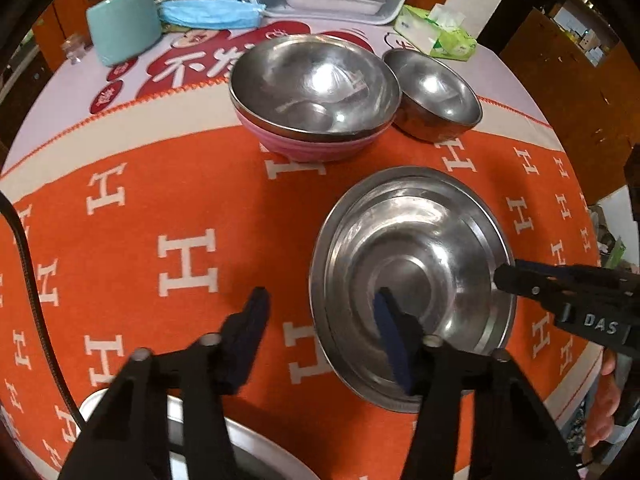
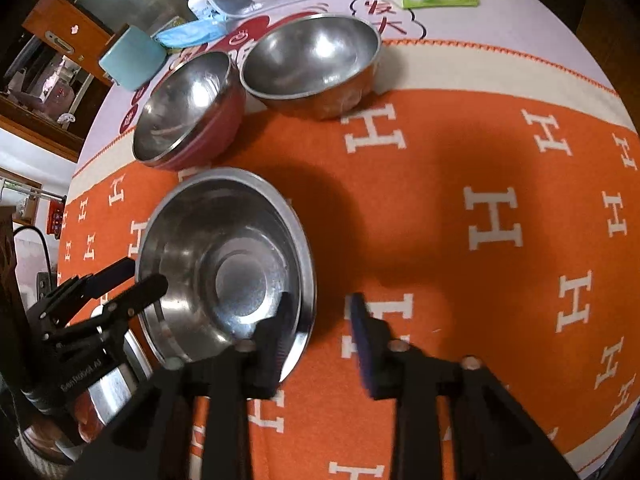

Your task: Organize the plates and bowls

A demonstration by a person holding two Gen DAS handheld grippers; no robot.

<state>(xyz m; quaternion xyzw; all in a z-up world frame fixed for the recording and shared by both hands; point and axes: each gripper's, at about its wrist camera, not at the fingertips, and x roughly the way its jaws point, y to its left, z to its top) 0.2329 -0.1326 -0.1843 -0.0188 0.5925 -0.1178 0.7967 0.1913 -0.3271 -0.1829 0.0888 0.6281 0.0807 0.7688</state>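
I had both grippers, left gripper (image 1: 320,312) and right gripper (image 2: 320,316), jaws wide astride the stacked plates' (image 1: 412,276) rims on the worktop, nested bowls (image 1: 314,92) done, small bowl (image 1: 434,94) left loose.

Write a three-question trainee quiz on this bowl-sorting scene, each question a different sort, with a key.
1. True or false: the small steel bowl sits nested inside the large steel bowl with a pink outside.
2. Multiple choice: the shallow steel plates lie on A) bare wood, B) the orange blanket with white H letters, C) a white tray.
3. Fill in: both the left gripper and the right gripper straddle the plates' ____ with jaws open.

Key: 1 false, it stands beside it; 2 B; 3 rim.
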